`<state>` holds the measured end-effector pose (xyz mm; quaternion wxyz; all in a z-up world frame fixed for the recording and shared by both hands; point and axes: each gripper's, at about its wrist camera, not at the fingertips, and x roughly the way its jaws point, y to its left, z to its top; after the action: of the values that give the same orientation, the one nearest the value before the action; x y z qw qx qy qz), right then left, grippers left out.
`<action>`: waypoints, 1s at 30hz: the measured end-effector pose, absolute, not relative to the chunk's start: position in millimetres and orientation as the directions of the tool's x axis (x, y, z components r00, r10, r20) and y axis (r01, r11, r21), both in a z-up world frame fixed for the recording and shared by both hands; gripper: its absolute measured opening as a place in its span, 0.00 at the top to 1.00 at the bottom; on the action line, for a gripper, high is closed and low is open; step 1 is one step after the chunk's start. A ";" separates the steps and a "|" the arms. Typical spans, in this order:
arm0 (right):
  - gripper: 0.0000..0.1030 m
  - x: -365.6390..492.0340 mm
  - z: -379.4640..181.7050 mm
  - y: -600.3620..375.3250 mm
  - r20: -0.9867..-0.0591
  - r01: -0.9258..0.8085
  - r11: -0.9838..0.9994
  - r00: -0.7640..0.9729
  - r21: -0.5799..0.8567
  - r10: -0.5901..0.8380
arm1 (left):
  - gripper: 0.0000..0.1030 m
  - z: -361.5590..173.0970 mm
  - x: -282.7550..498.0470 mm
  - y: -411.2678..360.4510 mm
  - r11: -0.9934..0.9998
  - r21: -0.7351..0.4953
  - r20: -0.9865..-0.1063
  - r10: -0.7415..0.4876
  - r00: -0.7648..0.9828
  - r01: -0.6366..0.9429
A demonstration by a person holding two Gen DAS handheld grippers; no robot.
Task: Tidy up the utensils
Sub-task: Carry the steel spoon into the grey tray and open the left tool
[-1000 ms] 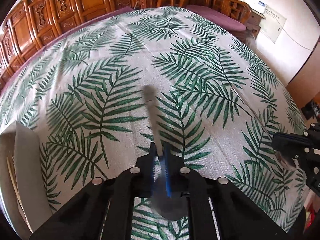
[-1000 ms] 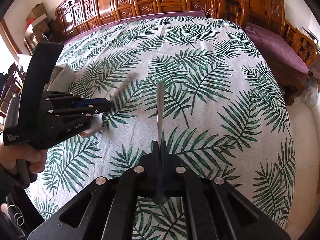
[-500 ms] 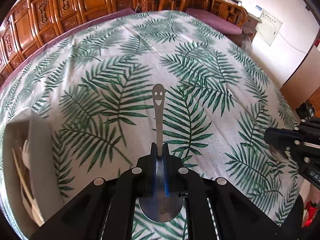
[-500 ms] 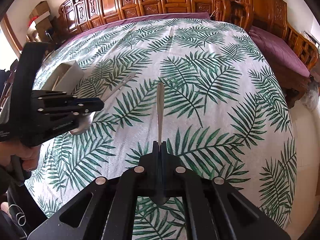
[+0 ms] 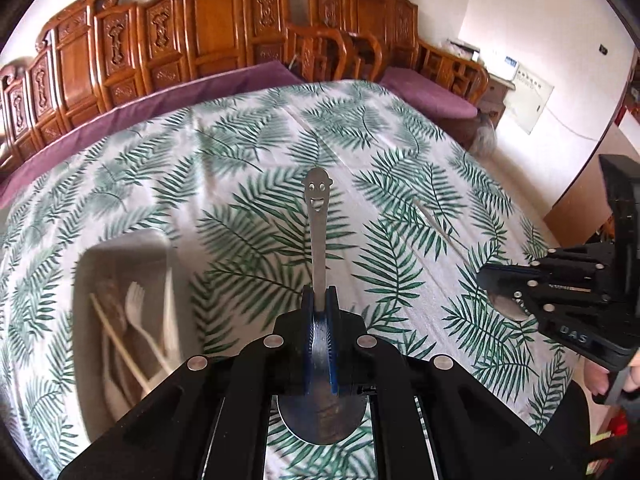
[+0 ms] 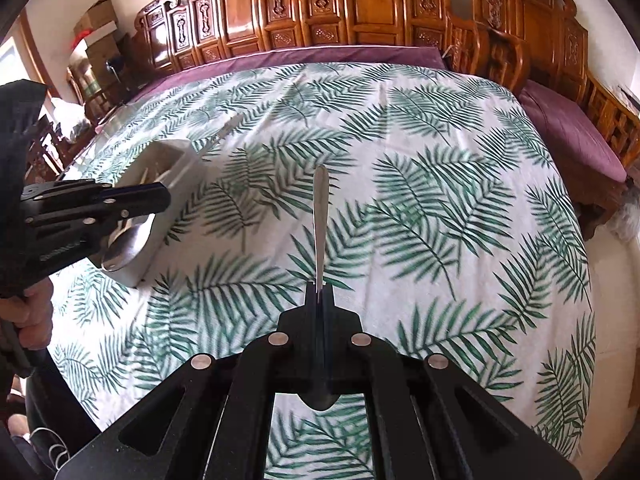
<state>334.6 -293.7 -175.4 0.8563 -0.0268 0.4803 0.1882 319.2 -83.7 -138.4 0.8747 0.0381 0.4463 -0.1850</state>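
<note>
My left gripper (image 5: pixel 319 293) is shut on a steel spoon (image 5: pixel 317 220) whose handle end bears a smiling face; its bowl hangs back between the gripper's arms. My right gripper (image 6: pixel 319 289) is shut on a second steel spoon (image 6: pixel 320 208), seen edge-on and pointing forward. Both are held above the leaf-print tablecloth (image 6: pixel 420 200). A white utensil tray (image 5: pixel 120 240) lies at the left and holds wooden chopsticks and a pale fork (image 5: pixel 138 312). In the right wrist view the tray (image 6: pixel 176 184) sits just behind the left gripper (image 6: pixel 160 200).
Carved wooden benches (image 6: pixel 360 4) with purple cushions (image 6: pixel 568 132) ring the table's far and right sides. The table edge drops off at the right (image 5: pixel 532 216). A hand (image 6: pixel 28 312) grips the left tool's handle at the near left.
Both grippers have risen with their spoons still clamped. The left one has moved toward the tray, which now shows its contents in the left wrist view.
</note>
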 end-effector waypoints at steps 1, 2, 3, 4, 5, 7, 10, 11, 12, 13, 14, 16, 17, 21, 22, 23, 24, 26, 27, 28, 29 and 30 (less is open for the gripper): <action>0.97 334.7 -173.8 -288.9 -0.832 -0.353 0.926 0.468 0.133 0.298 | 0.95 -135.9 318.1 -79.3 0.930 -0.099 -0.791 -0.289 0.539 0.355; 0.97 335.0 -172.4 -285.2 -0.831 -0.356 0.925 0.469 0.133 0.300 | 0.95 -132.8 316.7 -74.1 0.931 -0.099 -0.787 -0.290 0.545 0.352; 0.97 335.5 -171.2 -280.8 -0.830 -0.361 0.923 0.468 0.133 0.302 | 0.95 -129.5 315.2 -67.3 0.932 -0.100 -0.782 -0.290 0.551 0.348; 0.97 335.9 -169.8 -276.0 -0.829 -0.366 0.921 0.469 0.131 0.304 | 0.95 -127.2 313.8 -63.3 0.933 -0.101 -0.779 -0.289 0.556 0.345; 0.97 336.9 -168.3 -271.4 -0.828 -0.371 0.920 0.469 0.131 0.307 | 0.95 -125.1 312.6 -57.4 0.935 -0.100 -0.776 -0.288 0.562 0.341; 0.97 338.4 -165.4 -262.6 -0.826 -0.379 0.916 0.470 0.131 0.313 | 0.95 -122.1 311.3 -46.8 0.938 -0.098 -0.770 -0.284 0.572 0.333; 0.97 339.5 -162.7 -250.2 -0.825 -0.392 0.911 0.468 0.129 0.318 | 0.95 -120.3 309.6 -29.4 0.943 -0.098 -0.765 -0.275 0.582 0.316; 0.97 339.8 -162.2 -245.3 -0.825 -0.398 0.908 0.466 0.127 0.320 | 0.95 -120.0 308.9 -23.8 0.945 -0.097 -0.763 -0.272 0.586 0.312; 0.97 339.9 -161.9 -240.9 -0.825 -0.404 0.906 0.465 0.125 0.320 | 0.95 -120.2 308.5 -17.0 0.947 -0.093 -0.762 -0.267 0.590 0.308; 0.97 340.1 -161.2 -235.6 -0.825 -0.410 0.904 0.463 0.123 0.323 | 0.95 -120.8 308.1 -12.3 0.949 -0.088 -0.762 -0.260 0.593 0.303; 0.97 340.9 -161.1 -232.6 -0.825 -0.414 0.902 0.462 0.123 0.325 | 0.95 -121.5 308.0 -6.9 0.952 -0.083 -0.762 -0.252 0.596 0.296; 0.97 341.3 -160.1 -223.5 -0.825 -0.425 0.897 0.459 0.122 0.330 | 0.95 -124.3 308.7 4.5 0.956 -0.084 -0.765 -0.243 0.596 0.283; 0.97 341.6 -159.7 -220.2 -0.825 -0.429 0.895 0.458 0.122 0.332 | 0.95 -126.1 308.9 11.0 0.958 -0.084 -0.767 -0.238 0.596 0.274; 0.97 342.5 -157.5 -204.4 -0.824 -0.449 0.885 0.452 0.121 0.342 | 0.95 -133.8 308.6 28.4 0.965 -0.079 -0.775 -0.218 0.593 0.250; 0.97 342.4 -156.9 -200.3 -0.823 -0.455 0.882 0.450 0.121 0.345 | 0.95 -136.7 308.2 33.2 0.967 -0.078 -0.779 -0.210 0.591 0.242; 0.97 342.1 -156.3 -197.3 -0.822 -0.459 0.880 0.450 0.121 0.348 | 0.95 -138.4 308.2 35.8 0.968 -0.077 -0.781 -0.206 0.590 0.237; 0.97 341.9 -155.6 -193.2 -0.822 -0.464 0.877 0.449 0.122 0.352 | 0.95 -141.1 308.1 39.2 0.970 -0.075 -0.784 -0.201 0.587 0.232; 0.97 341.5 -154.9 -186.5 -0.820 -0.473 0.872 0.447 0.123 0.357 | 0.95 -145.7 307.7 44.0 0.972 -0.073 -0.789 -0.194 0.583 0.224; 0.97 341.4 -154.6 -183.4 -0.820 -0.477 0.870 0.445 0.123 0.360 | 0.95 -147.9 307.6 46.5 0.973 -0.074 -0.791 -0.192 0.581 0.220; 0.97 341.7 -154.0 -180.3 -0.820 -0.481 0.868 0.444 0.123 0.362 | 0.95 -150.6 308.2 48.7 0.974 -0.074 -0.794 -0.189 0.578 0.216; 0.97 341.9 -153.5 -176.6 -0.820 -0.487 0.865 0.441 0.122 0.364 | 0.95 -153.0 309.0 50.3 0.975 -0.074 -0.797 -0.185 0.574 0.212; 0.97 342.1 -153.3 -173.3 -0.821 -0.491 0.862 0.439 0.122 0.366 | 0.95 -156.5 309.9 52.4 0.975 -0.077 -0.802 -0.184 0.569 0.207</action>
<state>342.1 -173.3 -153.3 0.8455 -0.0674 0.4651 0.2536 309.9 52.4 -156.5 0.8856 0.0128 0.4510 -0.1102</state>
